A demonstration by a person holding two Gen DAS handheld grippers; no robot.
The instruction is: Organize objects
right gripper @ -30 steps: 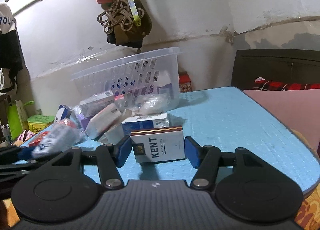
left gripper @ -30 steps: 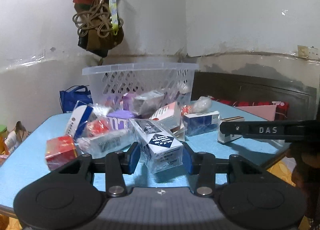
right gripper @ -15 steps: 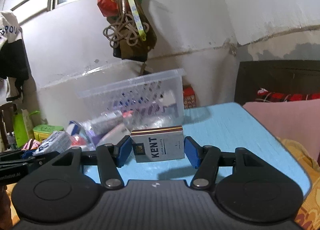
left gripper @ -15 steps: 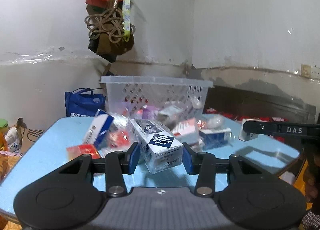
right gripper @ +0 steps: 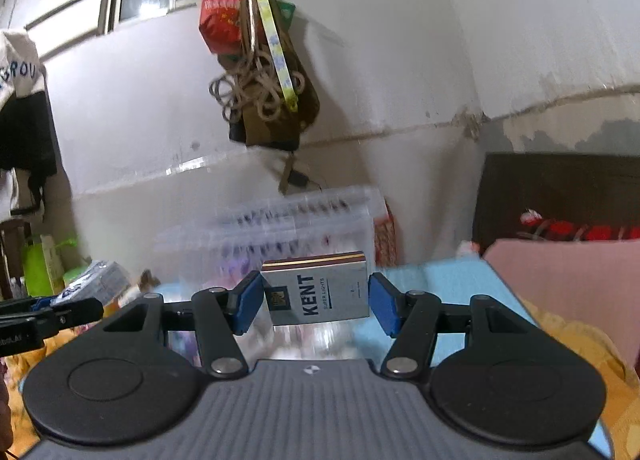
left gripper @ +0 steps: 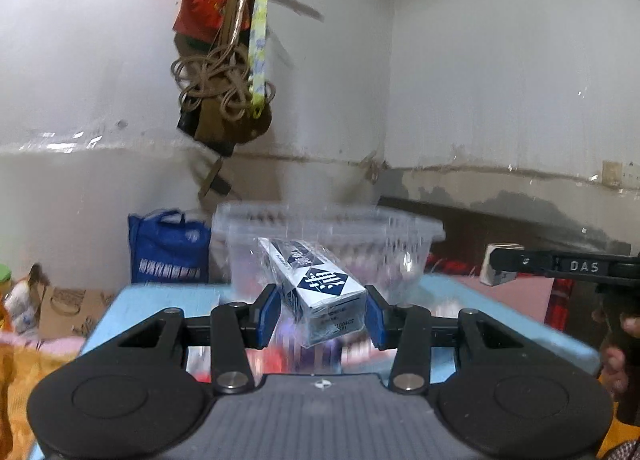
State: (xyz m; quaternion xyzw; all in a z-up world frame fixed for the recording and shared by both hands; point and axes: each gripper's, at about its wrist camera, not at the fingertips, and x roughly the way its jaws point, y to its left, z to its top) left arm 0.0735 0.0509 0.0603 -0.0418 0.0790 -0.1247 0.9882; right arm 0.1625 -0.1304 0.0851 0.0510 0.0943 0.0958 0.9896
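My left gripper (left gripper: pixel 322 312) is shut on a cellophane-wrapped white box with a navy diamond (left gripper: pixel 320 284), held in the air above the blue table (left gripper: pixel 160 300). A clear plastic basket (left gripper: pixel 400 228), blurred, stands just behind it. My right gripper (right gripper: pixel 316 300) is shut on a silver KENT cigarette pack (right gripper: pixel 320 292), also off the table, in front of the same basket (right gripper: pixel 288 228). In the left wrist view the right gripper's finger (left gripper: pixel 560 266) and its pack (left gripper: pixel 496 264) show at the right. The right wrist view shows the left gripper (right gripper: pixel 40 316) at its left edge.
Several loose packets (left gripper: pixel 288 348) lie blurred on the table below the left gripper. A blue bag (left gripper: pixel 168 248) stands behind the table's left corner. A bundle of rope and bags (left gripper: pixel 224 72) hangs on the wall. Pink bedding (right gripper: pixel 568 280) and a dark headboard (right gripper: pixel 560 188) are at the right.
Both grippers have risen with their boxes off the table. The pile of packets has dropped low in both views, and the basket now sits directly behind each held box.
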